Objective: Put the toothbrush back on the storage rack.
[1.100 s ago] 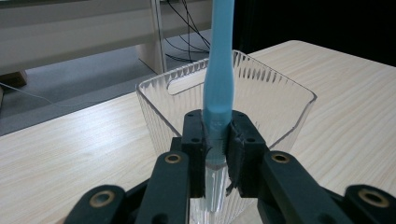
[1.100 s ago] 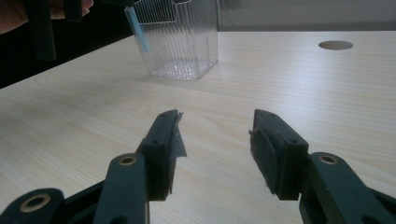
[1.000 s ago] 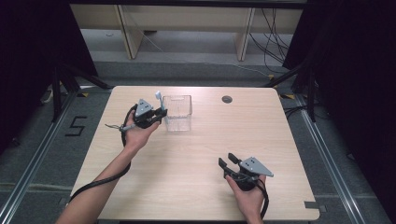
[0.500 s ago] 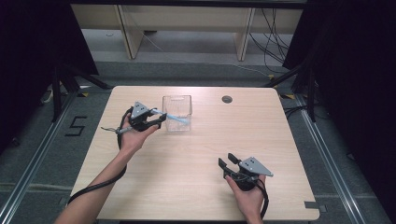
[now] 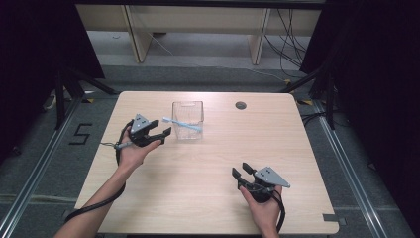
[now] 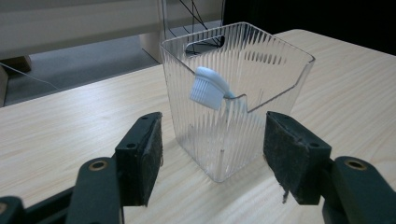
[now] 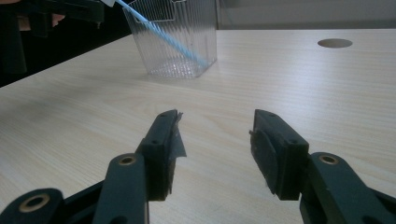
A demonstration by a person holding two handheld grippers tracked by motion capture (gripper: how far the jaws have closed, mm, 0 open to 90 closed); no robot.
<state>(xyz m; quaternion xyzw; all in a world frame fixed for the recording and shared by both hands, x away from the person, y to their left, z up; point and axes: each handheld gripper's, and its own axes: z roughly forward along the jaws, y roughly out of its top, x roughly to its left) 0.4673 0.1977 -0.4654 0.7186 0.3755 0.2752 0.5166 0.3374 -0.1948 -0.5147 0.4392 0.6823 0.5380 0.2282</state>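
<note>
toothbrush (image 5: 182, 124) now leans in the clear holder (image 5: 188, 130); left hand-held gripper (image 5: 159, 135), jaws just spread and empty, beside it. next: back away.

right tongs (image 7: 215, 140): jaws apart, nothing between | clear ribbed box (image 7: 175, 39) farther back on tabletop (image 7: 289, 84) | blue toothbrush (image 7: 161, 35) leaning inside | round hole (image 7: 335, 43) back right

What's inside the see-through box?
A blue toothbrush leans inside the clear ribbed box, its white bristle head poking over the rim and its handle slanting down to the bottom. The ribbed walls blur the floor, so anything tiny there cannot be made out.
</note>
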